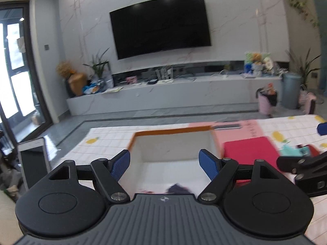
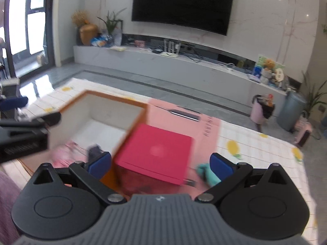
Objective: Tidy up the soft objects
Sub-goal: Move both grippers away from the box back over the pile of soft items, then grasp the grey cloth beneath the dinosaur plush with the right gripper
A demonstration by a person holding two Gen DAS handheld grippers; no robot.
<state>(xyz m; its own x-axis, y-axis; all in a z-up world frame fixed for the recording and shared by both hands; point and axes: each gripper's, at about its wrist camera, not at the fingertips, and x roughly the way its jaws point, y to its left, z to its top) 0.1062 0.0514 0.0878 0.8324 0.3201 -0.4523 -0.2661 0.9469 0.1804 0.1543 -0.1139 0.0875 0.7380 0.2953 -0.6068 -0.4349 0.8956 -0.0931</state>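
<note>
Hovering over the counter (image 1: 114, 136), my left jaws (image 1: 164, 164) stand wide apart with nothing between the pads, poised above the white box (image 1: 173, 145) with its orange rim. Soft pink and dark things (image 2: 81, 152) lie blurred on its near floor. My right jaws (image 2: 160, 166) gape just as wide, empty, above the red box (image 2: 157, 151) just right of the white one. A teal soft thing (image 2: 206, 172) lies by my right pad. Far off hangs a television (image 1: 161, 25).

Motion blur smears the orange-rimmed box (image 2: 98, 118) and red box (image 2: 157, 153). Below the right gripper (image 2: 161, 166), a teal item (image 2: 206, 173) stays unidentifiable, partly hidden.
</note>
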